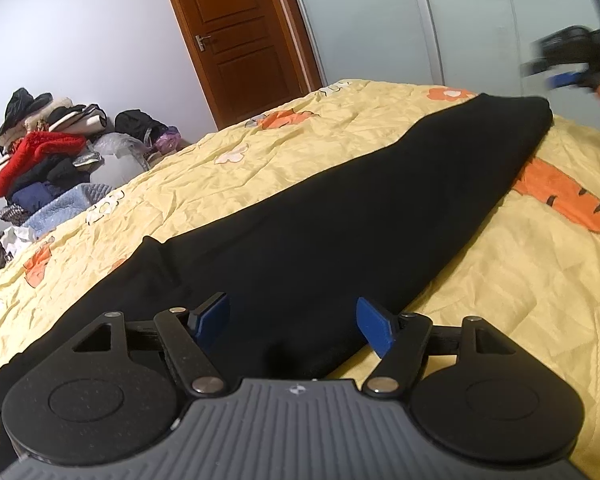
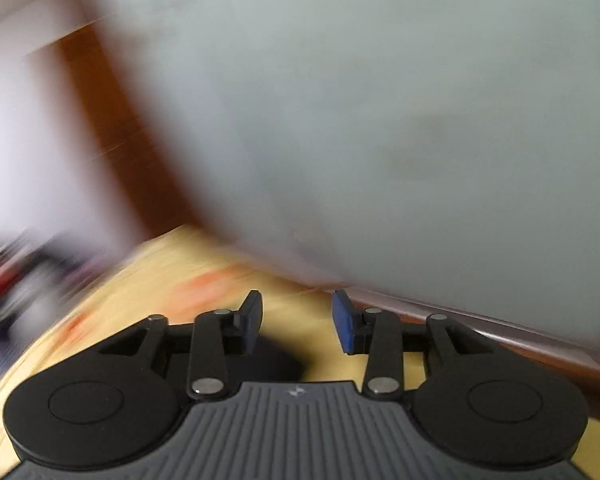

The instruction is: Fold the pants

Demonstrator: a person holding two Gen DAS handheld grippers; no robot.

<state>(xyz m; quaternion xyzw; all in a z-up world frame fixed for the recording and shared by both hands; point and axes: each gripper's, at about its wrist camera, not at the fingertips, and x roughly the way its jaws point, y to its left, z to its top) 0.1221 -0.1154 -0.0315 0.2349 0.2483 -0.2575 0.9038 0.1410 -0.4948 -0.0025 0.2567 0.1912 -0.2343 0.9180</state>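
Black pants lie flat in a long strip on the yellow bedspread, running from the near left to the far right. My left gripper is open and empty, low over the near end of the pants. My right gripper is open and empty, raised above the bed; a dark corner of the pants shows just below its fingers. The right wrist view is blurred by motion. The right gripper also shows in the left wrist view, in the air past the far end of the pants.
A pile of clothes sits beside the bed at the far left. A brown wooden door and a pale wardrobe panel stand behind the bed. The bedspread has orange flower and tiger prints.
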